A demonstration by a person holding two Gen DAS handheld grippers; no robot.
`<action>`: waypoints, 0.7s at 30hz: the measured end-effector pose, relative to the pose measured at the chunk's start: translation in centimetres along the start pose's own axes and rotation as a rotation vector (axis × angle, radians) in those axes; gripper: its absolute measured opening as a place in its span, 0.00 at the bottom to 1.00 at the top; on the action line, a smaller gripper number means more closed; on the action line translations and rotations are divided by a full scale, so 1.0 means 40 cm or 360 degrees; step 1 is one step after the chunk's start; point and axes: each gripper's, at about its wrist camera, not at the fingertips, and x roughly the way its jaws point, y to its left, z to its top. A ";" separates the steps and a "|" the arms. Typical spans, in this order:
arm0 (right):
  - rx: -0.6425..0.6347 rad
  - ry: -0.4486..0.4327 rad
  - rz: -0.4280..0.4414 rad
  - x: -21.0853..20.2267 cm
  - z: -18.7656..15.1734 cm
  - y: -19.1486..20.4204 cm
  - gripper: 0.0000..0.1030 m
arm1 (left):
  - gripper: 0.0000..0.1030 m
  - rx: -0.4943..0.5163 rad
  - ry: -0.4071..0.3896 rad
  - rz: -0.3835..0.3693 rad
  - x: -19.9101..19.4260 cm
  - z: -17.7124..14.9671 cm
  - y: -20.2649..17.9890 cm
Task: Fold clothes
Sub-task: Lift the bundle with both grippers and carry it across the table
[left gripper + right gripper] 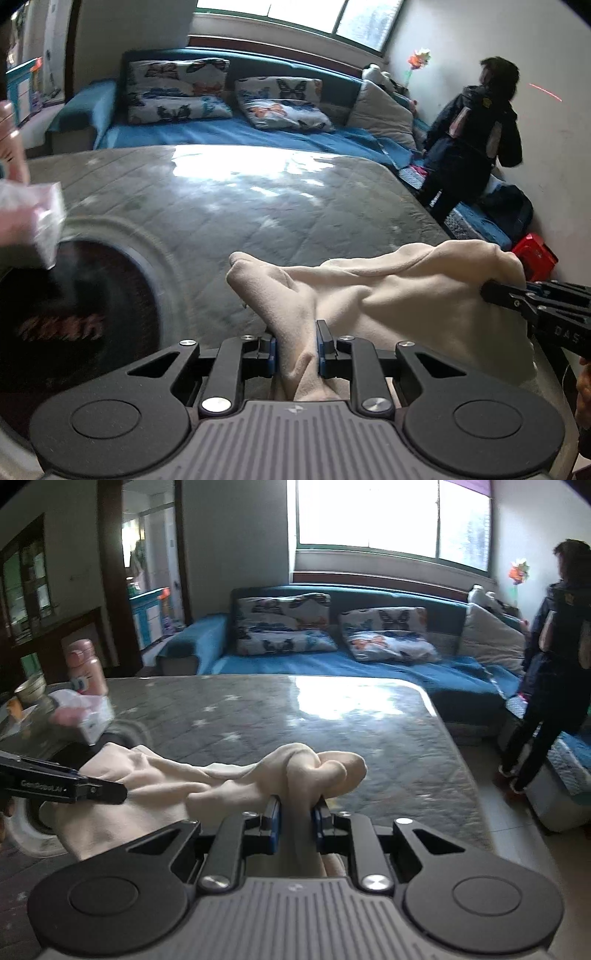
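A cream fleece garment (388, 295) hangs bunched between my two grippers above the grey glass-topped table (240, 199). My left gripper (295, 343) is shut on one bunched end of it. My right gripper (295, 819) is shut on the other end, where the cloth (317, 768) wads up past the blue pads. Each gripper also shows from the side in the other view: the right one (491, 291) at the far right, the left one (118, 794) at the far left. The garment's lower part is hidden behind my grippers.
A pink bottle (85, 668), a cup (31, 690) and a crumpled plastic packet (85, 716) stand at the table's left. A blue sofa (332, 664) with butterfly cushions lies behind. A person in dark clothes (546, 664) stands at the right by the wall. A red box (535, 254) sits on the floor.
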 end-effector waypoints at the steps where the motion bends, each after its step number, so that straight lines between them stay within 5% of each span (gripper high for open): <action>1: 0.0006 -0.0002 -0.0020 0.004 0.003 -0.018 0.16 | 0.21 0.0014 0.0002 -0.0008 0.012 0.009 -0.016; 15: 0.0137 -0.0003 -0.0302 0.055 -0.010 -0.213 0.16 | 0.22 0.0159 0.0010 -0.0100 0.176 0.064 -0.182; 21: 0.0234 0.0146 -0.0381 0.136 -0.082 -0.267 0.17 | 0.30 0.0124 0.0119 -0.0031 0.254 0.024 -0.165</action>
